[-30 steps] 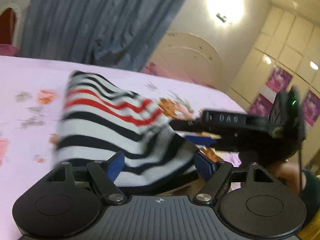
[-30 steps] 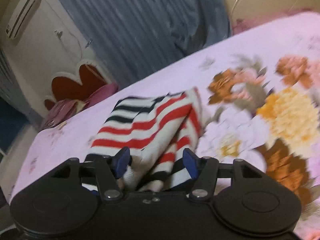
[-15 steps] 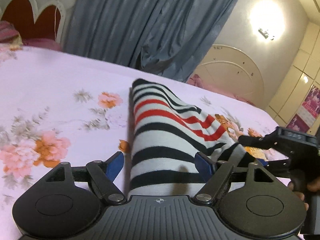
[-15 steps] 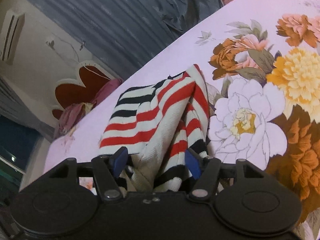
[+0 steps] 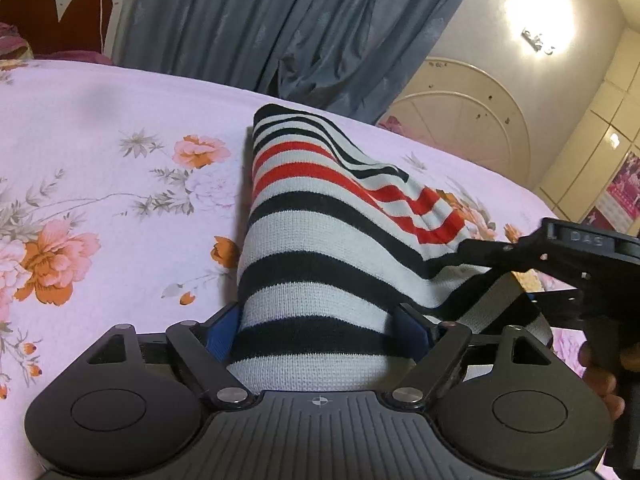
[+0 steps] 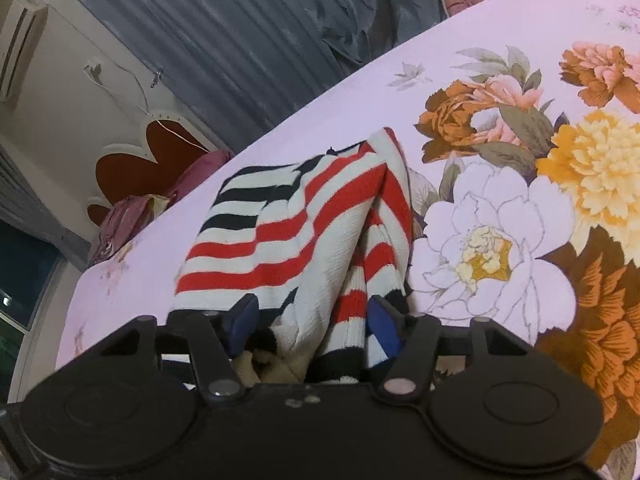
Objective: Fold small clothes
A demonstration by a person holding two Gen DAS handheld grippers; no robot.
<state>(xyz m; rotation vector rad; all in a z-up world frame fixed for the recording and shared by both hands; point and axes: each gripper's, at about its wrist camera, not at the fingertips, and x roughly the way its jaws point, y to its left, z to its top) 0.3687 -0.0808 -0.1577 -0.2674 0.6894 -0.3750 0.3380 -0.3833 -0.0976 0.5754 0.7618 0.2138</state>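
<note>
Pinching a thick bunch of knit between its blue pads, the left tool grips the near end of the striped garment, whose black and white bands fill the gap between the two fingers. From there the cloth runs forward and slightly up, its far end showing red and white stripes and then thin black ones, with a fold ridge slanting toward the right. At that right edge the right tool reaches in from the side, its black finger lying against the garment's red-striped corner, and part of the person's hand shows beneath it. In the right wrist view, the right tool is likewise clamped on the garment: bunched white, red and black knit is packed between its blue pads, and the cloth rises ahead in a tented fold with a deep crease down the middle. The garment's far portion rests on the bed, on a pink sheet printed with large orange, white and yellow flowers. Beyond the bed hang grey-blue curtains, and a red heart-shaped headboard stands at its end.
</note>
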